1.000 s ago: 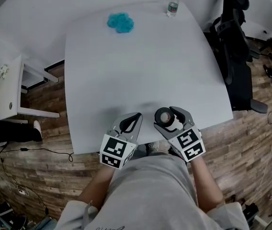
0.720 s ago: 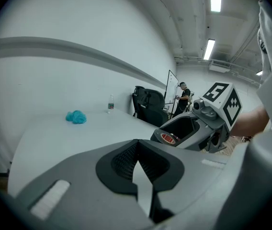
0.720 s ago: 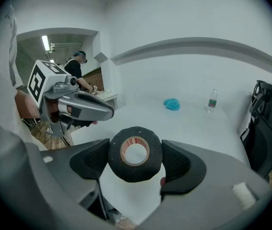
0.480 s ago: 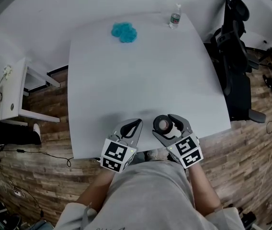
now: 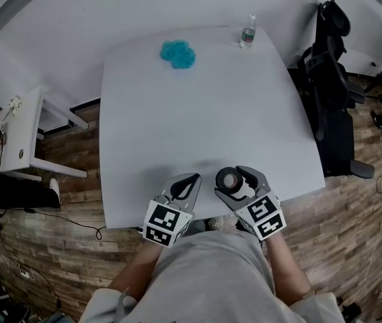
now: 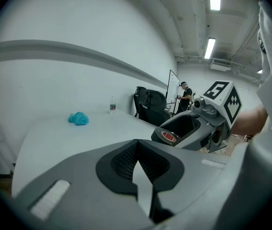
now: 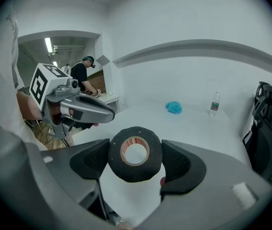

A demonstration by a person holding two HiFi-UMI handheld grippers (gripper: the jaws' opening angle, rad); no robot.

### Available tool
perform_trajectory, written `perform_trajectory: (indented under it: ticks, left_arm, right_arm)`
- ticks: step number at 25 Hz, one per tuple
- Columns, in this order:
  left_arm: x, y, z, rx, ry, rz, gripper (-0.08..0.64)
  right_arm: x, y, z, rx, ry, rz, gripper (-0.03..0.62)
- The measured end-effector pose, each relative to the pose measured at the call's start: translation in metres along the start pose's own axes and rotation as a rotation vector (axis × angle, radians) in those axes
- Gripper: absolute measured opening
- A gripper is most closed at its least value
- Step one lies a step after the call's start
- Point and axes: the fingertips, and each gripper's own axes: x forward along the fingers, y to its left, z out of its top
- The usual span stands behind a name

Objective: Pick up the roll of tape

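1. A person stands at the near edge of a large white counter (image 5: 198, 113), seen from above, with a hand-held gripper in each hand.
2. The right hand-held gripper (image 5: 235, 179) is clamped on the roll of tape (image 5: 229, 179). Its two dark pads press the roll's left and right sides.
3. The roll of tape is black with a pale core that carries red print. Its open hole faces up toward the head camera and back toward the right gripper view.
4. The roll sits over the near right part of the counter, close to the edge. I cannot tell whether it touches the surface.
5. The left hand-held gripper (image 5: 185, 184) is just left of the right one, over the near edge. Its jaws are closed together, pad against pad, with nothing between them.
6. Each hand-held gripper carries a cube with black-and-white square markers at its near end.
7. Far across the counter lies a crumpled blue cloth (image 5: 178, 54), well apart from both grippers.
8. A clear water bottle (image 5: 247, 36) stands upright at the far right corner.
9. A black office chair (image 5: 332, 79) stands right of the counter on a wood-plank floor (image 5: 352, 207).
10. A small white side table (image 5: 16, 130) stands to the left.
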Motion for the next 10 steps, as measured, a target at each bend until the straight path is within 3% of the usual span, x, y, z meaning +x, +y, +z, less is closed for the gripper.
perform_trajectory:
  ticks: [10]
  left_arm:
    - [-0.003,-0.0005,-0.002,0.001,0.0,0.005,0.017]
  right_arm:
    - [0.0017,0.0032,0.001,-0.01,-0.004,0.014,0.347]
